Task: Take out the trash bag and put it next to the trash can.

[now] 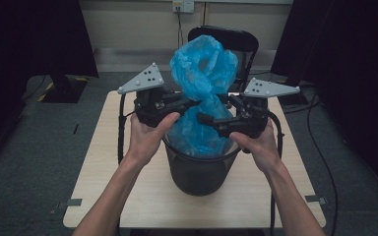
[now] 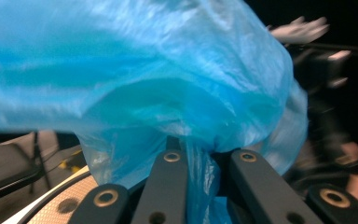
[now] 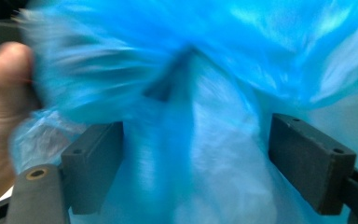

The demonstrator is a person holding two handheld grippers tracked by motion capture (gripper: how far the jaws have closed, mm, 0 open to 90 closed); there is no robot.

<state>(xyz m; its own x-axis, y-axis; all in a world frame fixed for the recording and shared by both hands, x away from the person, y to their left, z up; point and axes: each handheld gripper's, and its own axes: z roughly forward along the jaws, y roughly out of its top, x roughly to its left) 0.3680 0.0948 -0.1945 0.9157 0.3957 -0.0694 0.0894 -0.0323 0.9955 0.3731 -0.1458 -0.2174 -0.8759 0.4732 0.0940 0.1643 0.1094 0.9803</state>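
Note:
A blue plastic bag (image 1: pixel 204 73) rises in a twisted bundle out of a dark round bin (image 1: pixel 197 172) on the table, its lower part lining the bin. My left gripper (image 1: pixel 194 102) comes in from the left at the bag's narrow waist. In the left gripper view my left gripper (image 2: pixel 209 156) is shut, with a pinched strip of the bag (image 2: pixel 168 84) between the jaws. My right gripper (image 1: pixel 202 118) reaches in from the right, just below. In the right gripper view my right gripper (image 3: pixel 198 154) stands wide open, with the blurred bag (image 3: pixel 214 70) loose between the jaws.
The bin stands in the middle of a light wooden table (image 1: pixel 103 162). A black chair (image 1: pixel 226 37) is behind the table's far edge. Cables (image 1: pixel 320 147) trail over the grey floor at the right. Dark curtains hang at both sides.

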